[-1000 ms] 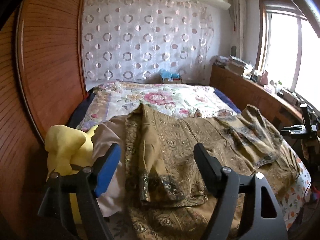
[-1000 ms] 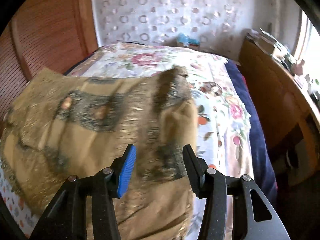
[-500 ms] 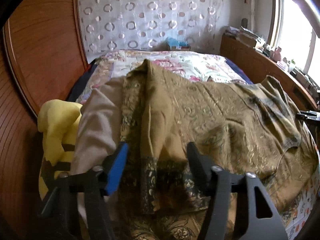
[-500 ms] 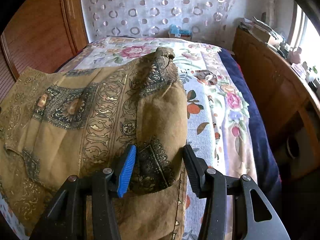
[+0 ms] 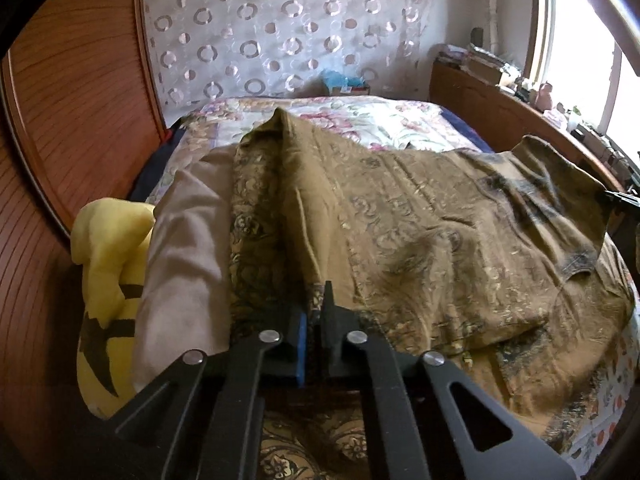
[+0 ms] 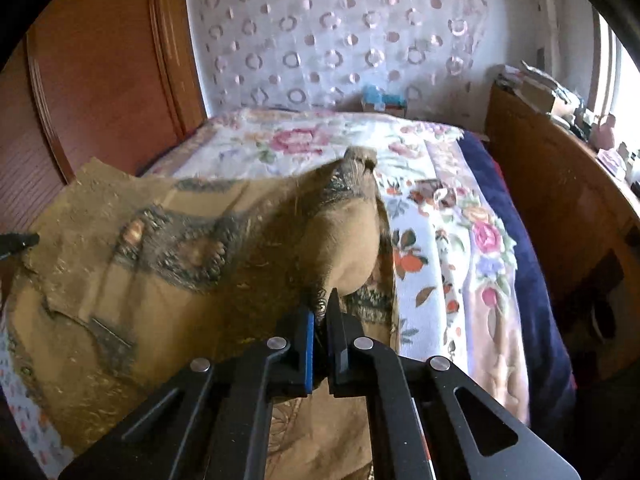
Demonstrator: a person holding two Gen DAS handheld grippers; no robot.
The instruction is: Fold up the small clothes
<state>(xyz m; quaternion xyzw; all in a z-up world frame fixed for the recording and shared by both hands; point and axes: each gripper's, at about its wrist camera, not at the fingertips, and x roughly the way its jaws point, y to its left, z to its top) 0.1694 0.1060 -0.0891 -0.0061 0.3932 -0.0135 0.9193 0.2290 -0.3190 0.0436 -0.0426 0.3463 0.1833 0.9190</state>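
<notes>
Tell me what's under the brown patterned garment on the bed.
The floral bedspread shows around the brown garment, a beige cloth beneath its left edge. Anything else underneath is covered.

The left gripper (image 5: 316, 312) points forward and down, and its jaws have just been closing: the blue pad and the black finger now pinch a fold of the brown patterned garment (image 5: 420, 216) at its near edge. The right gripper (image 6: 322, 320), pitched down alike, has just been closing too and clamps the garment's right-hand fold.
</notes>
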